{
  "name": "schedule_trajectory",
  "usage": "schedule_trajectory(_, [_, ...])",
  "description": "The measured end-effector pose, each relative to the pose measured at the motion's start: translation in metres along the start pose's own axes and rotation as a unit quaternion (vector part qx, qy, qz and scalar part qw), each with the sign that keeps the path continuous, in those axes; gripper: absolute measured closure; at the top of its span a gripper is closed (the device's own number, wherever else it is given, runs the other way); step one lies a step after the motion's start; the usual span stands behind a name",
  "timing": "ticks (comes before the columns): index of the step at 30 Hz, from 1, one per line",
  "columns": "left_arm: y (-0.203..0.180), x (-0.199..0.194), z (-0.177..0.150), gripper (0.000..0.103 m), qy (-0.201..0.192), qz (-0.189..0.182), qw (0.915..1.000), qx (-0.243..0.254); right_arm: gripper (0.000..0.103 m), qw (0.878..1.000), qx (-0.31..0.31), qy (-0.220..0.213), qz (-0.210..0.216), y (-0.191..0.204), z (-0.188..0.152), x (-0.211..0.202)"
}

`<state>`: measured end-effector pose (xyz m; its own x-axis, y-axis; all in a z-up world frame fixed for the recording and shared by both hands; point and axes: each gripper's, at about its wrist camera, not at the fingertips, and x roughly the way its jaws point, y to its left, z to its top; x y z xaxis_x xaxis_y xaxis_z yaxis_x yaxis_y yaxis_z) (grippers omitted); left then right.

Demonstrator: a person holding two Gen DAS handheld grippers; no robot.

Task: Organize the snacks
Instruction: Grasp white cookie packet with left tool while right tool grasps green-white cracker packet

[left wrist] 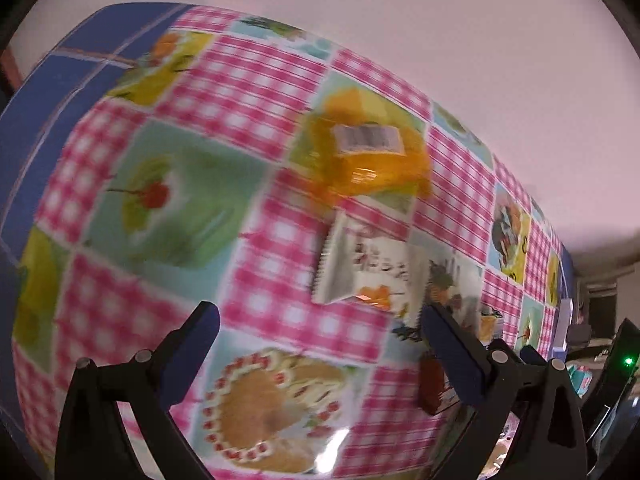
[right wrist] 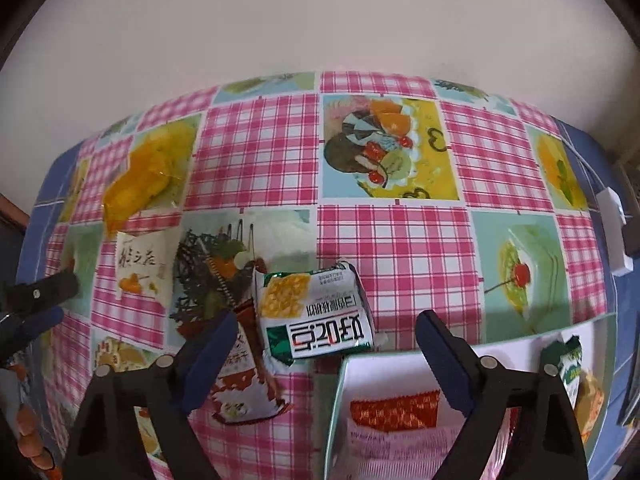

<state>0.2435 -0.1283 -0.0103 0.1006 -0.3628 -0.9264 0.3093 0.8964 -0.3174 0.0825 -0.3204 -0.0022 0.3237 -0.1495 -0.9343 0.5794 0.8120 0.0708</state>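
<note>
Pink gingham tablecloth (right wrist: 400, 248) with dessert prints, pale wall (right wrist: 320, 20), white adapter (right wrist: 614, 232) at table edge

Before our right fingers (right wrist: 440, 356), which are dark blue on black arms, we see the tablecloth (right wrist: 392, 240) in pink-and-white gingham squares, alternating with pale green and yellow panels printed with fruit and cakes, and a blue border at its edges. Between those fingers lies a white and green packet (right wrist: 316, 316) with a yellow picture and red-edged lettering. Beside our right gripper's left finger sits a red-brown and white packet (right wrist: 244, 384). Farther beyond that finger lie a white packet (right wrist: 140, 268) with orange print and a translucent orange packet (right wrist: 136, 184).
</note>
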Motion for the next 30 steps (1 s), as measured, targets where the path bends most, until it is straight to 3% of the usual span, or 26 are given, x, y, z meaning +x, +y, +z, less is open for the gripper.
schedule_trajectory(11, [-0.046, 0.059, 0.010, 0.002, 0.030, 0.013, 0.9990, 0.032, 0.016, 0.999, -0.028, 0.017, -0.007, 0.004, 0.002, 0.032])
schedule_trajectory(20, [-0.075, 0.077, 0.014, 0.002, 0.017, 0.060, 0.9955, 0.071, 0.021, 0.999, -0.035, 0.023, -0.015, 0.009, 0.000, 0.051])
schedule_trajectory(25, [-0.091, 0.084, 0.013, 0.013, 0.005, 0.094, 0.9917, 0.087, 0.025, 0.999, -0.036, 0.020, -0.015, 0.007, 0.001, 0.052])
schedule_trajectory(28, [-0.094, 0.084, 0.012, 0.018, 0.000, 0.094, 0.9918, 0.087, 0.036, 0.999, -0.034, 0.017, -0.016, 0.005, 0.000, 0.047])
schedule_trajectory(30, [-0.088, 0.082, 0.015, 0.021, -0.005, 0.092, 0.9923, 0.083, 0.038, 0.999, -0.031, 0.018, -0.017, 0.005, 0.001, 0.045])
